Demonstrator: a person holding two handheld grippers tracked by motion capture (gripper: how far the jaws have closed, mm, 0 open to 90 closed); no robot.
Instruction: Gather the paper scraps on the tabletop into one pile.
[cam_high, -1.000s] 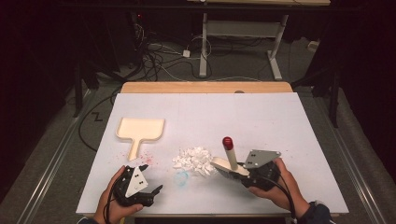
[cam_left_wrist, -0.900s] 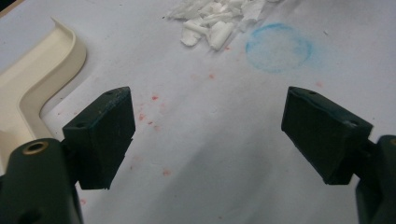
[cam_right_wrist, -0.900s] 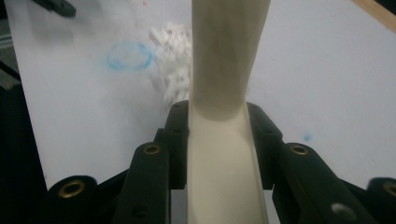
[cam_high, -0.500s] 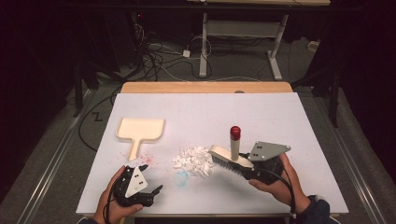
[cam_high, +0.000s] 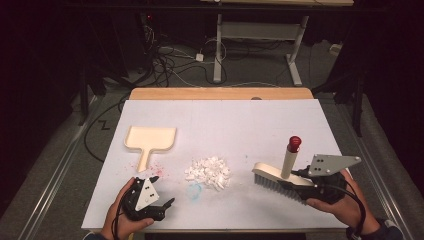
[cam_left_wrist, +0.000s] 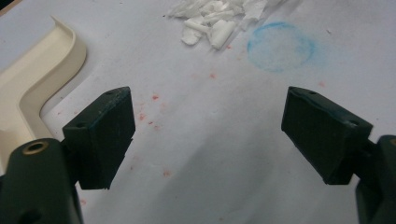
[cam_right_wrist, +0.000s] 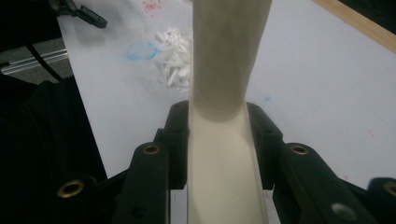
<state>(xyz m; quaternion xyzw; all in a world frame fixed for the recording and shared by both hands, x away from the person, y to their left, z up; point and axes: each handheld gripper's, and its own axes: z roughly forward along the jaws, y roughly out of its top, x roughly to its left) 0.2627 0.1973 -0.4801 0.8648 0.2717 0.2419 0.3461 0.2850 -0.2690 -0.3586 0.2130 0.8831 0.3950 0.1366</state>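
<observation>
The right gripper (cam_high: 295, 184) is clamped on the back of the brush (cam_high: 280, 176), which is held off the worktop (cam_high: 240, 125) near its right front corner, bristles down and red-capped handle rising upright. In the right gripper view both jaws press the brush (cam_right_wrist: 224, 154) body. The left gripper (cam_high: 159, 206) rests near the left front edge, its jaws wide apart with nothing between them. A pile (cam_high: 208, 172) of white scraps lies between the grippers; the dustpan (cam_high: 149, 140) lies toward the left edge, well apart from the brush.
</observation>
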